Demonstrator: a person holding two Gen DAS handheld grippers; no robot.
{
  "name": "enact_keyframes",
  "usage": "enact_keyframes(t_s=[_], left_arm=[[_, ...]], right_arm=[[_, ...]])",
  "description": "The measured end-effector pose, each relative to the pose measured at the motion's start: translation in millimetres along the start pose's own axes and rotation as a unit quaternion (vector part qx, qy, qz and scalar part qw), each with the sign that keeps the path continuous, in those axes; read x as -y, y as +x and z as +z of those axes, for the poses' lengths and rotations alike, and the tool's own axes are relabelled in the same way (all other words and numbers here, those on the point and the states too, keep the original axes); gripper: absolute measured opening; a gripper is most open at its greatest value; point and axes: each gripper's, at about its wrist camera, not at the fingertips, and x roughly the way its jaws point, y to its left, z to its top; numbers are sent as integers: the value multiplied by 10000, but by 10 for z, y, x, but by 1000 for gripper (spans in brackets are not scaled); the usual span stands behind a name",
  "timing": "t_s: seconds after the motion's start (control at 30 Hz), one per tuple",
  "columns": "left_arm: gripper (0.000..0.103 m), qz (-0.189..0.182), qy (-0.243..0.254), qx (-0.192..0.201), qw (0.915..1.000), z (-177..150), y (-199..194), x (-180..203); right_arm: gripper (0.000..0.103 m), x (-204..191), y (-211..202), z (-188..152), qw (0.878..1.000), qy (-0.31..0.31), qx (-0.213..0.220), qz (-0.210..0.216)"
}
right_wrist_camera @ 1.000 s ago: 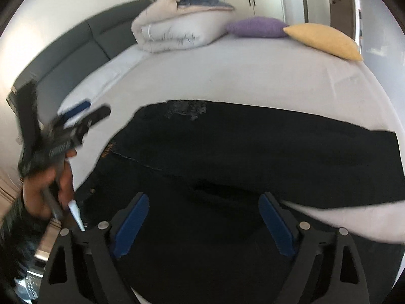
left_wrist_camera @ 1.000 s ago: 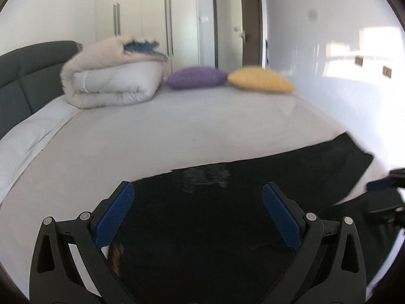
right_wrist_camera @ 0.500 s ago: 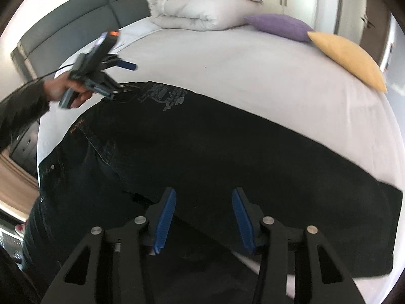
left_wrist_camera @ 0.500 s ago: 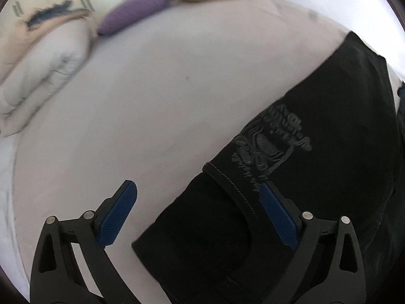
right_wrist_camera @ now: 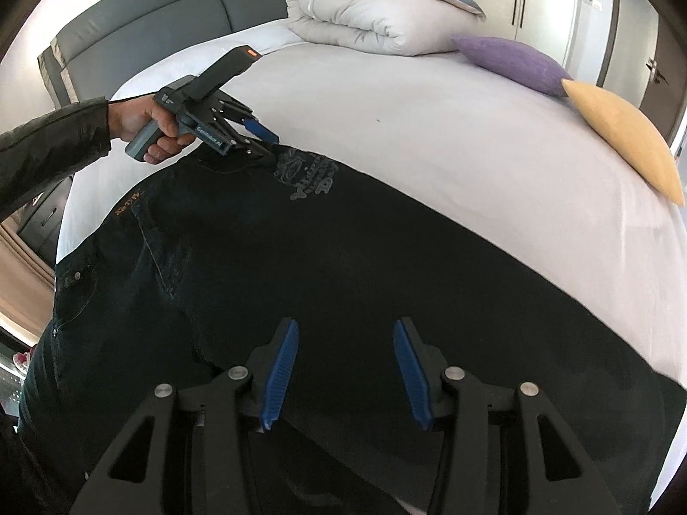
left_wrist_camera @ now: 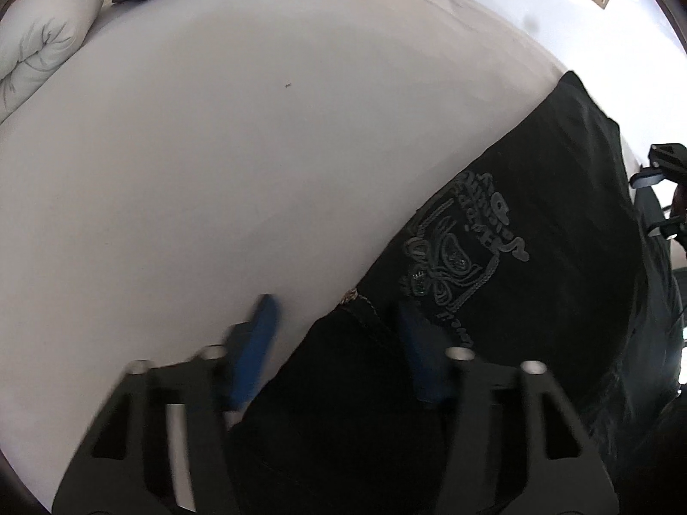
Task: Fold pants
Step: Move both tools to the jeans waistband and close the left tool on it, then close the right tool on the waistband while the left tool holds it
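At lower centre of left wrist view, left gripper (left_wrist_camera: pixel 337 334) jaws apart, straddling waistband corner of black pants (left_wrist_camera: pixel 536 257), not yet clamped. Right gripper (right_wrist_camera: pixel 345 371) jaws apart too, hovering over dark fabric low in its frame. Pants spread flat across bed (right_wrist_camera: pixel 429 128), filling lower half. Step likely: taking hold for first fold. Next: close both grips, lift evenly.

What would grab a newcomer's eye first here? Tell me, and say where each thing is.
The black pants dominate, spread flat across the near side of the pale bed, with a grey emblem near the waistband. The left gripper has its fingers open at the waistband's far edge. A purple cushion and a yellow cushion lie at the far edge.
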Motion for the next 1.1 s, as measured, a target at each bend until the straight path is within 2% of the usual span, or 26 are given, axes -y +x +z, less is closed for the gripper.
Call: enact_keyframes(t_s=[0.13, 0.2, 0.27, 0.37, 0.53, 0.67, 0.73, 0.8, 0.87, 0.9, 0.93, 1.1], left_arm=[[22, 155, 91, 135, 9997, -162, -126, 96], [9, 339, 231, 270, 9988, -254, -219, 241], [5, 700, 425, 514, 9953, -330, -302, 357], [4, 1162, 590, 938, 9870, -501, -516, 507], [2, 1571, 638, 1469, 9745, -779, -849, 594], [2, 1624, 612, 1713, 9698, -914, -925, 775], [2, 1607, 566, 1773, 9693, -856, -922, 796], [2, 1632, 516, 1808, 9685, -884, -852, 1046], [2, 1616, 467, 1842, 9684, -926, -863, 1100], [2, 1605, 456, 1862, 9682, -934, -873, 1145], [2, 1589, 445, 1890, 9680, -935, -887, 1142], [2, 1576, 353, 1969, 9670, -1076, -961, 1273]], right_arm=[[49, -48, 78, 183, 9997, -221, 60, 3], [49, -62, 133, 298, 9995, -298, 74, -45], [49, -66, 198, 420, 9991, -410, 73, -111], [49, -50, 312, 613, 9979, -596, 72, -245], [49, -5, 514, 916, 9949, -888, -4, -474], [49, -100, 659, 1083, 9882, -1393, -49, -639], [49, -119, 757, 1109, 9859, -1525, -213, -659], [48, -134, 827, 1117, 9856, -1544, -346, -590], [32, -165, 847, 1109, 9858, -1559, -396, -480], [18, -184, 859, 1111, 9851, -1589, -440, -491], [11, -204, 866, 1107, 9841, -1627, -469, -543], [4, -294, 812, 1108, 9845, -1568, -411, -664]])
